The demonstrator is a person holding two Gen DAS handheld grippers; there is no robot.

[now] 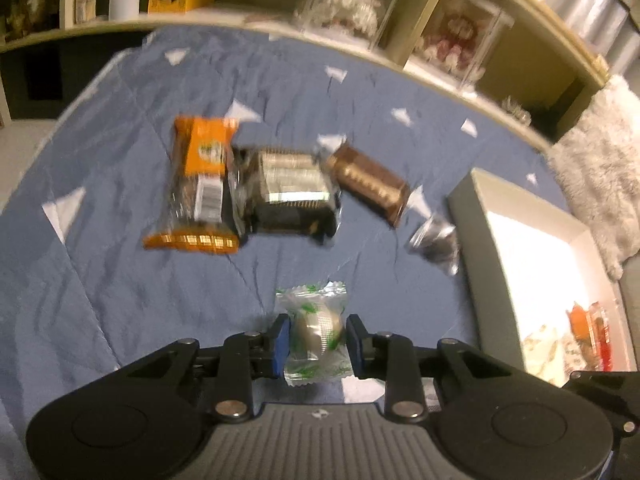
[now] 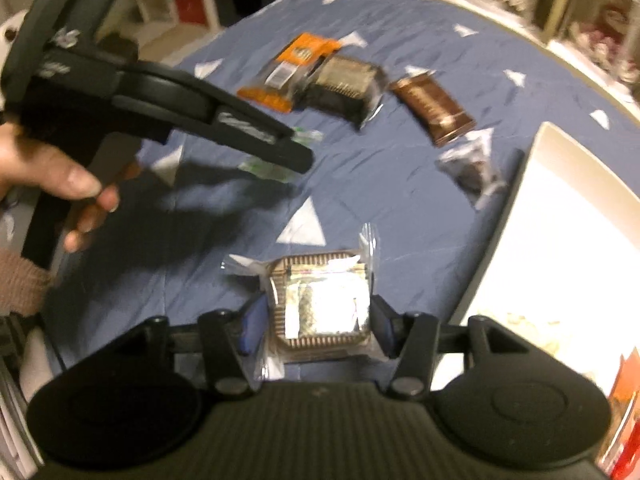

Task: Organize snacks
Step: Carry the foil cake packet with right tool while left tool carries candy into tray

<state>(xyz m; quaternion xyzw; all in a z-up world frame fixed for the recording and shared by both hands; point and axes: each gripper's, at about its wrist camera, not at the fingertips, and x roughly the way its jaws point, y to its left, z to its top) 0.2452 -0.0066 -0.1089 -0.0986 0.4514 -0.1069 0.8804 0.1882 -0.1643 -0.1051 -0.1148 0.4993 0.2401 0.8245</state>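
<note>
1. the left gripper has its blue pads on either side of a clear candy with green print; the jaws look closed on it, just above the blue cloth.
2. the right gripper straddles a clear-wrapped biscuit pack; its pads sit at the pack's sides, but blur hides whether they press on it, so one cannot tell if it is gripped.
3. farther back on the cloth lie an orange pack, touching a dark pack, then a brown bar just beside it, and a small dark wrapper near the box.
4. a white box sits at the right edge of the cloth, with a few snacks inside near its front corner.
5. in the right wrist view, a hand holds the left gripper's handle over the cloth, a knitted sleeve below it.
6. shelves with clear containers run behind the cloth.
</note>
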